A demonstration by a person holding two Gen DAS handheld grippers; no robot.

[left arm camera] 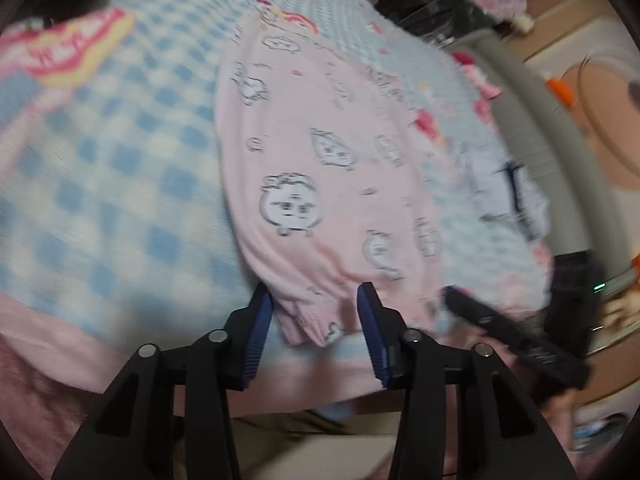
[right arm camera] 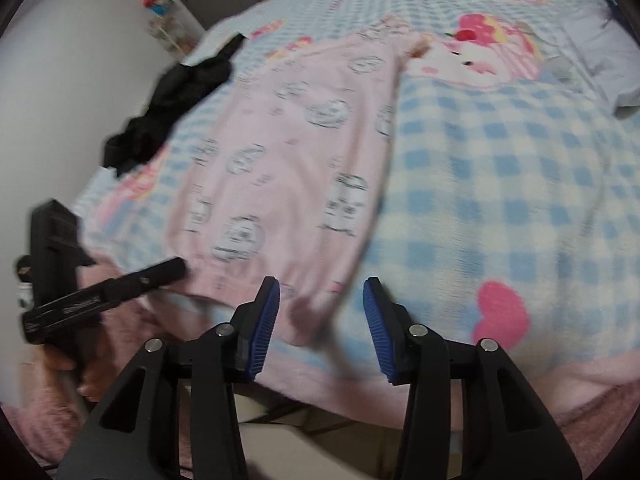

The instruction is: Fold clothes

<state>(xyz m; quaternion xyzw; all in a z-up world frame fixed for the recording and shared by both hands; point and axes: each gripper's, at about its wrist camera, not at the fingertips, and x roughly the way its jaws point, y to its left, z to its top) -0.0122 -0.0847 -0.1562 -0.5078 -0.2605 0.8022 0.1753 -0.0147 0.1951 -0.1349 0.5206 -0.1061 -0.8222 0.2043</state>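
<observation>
The pink garment (left arm camera: 320, 168) lies lengthwise on the bed (right arm camera: 500, 184), roughly flat, its near hem at the bed's front edge. It appears folded once along its length or still awaiting its first fold; blur prevents certainty. The left gripper (left arm camera: 316, 308) stands half open with the hem's left corner between its jaws, pads not pressing. The right gripper (right arm camera: 322, 300) is likewise half open around the right corner. The black garment (right arm camera: 172, 100) beyond the pink one remains crumpled, unfolded.
</observation>
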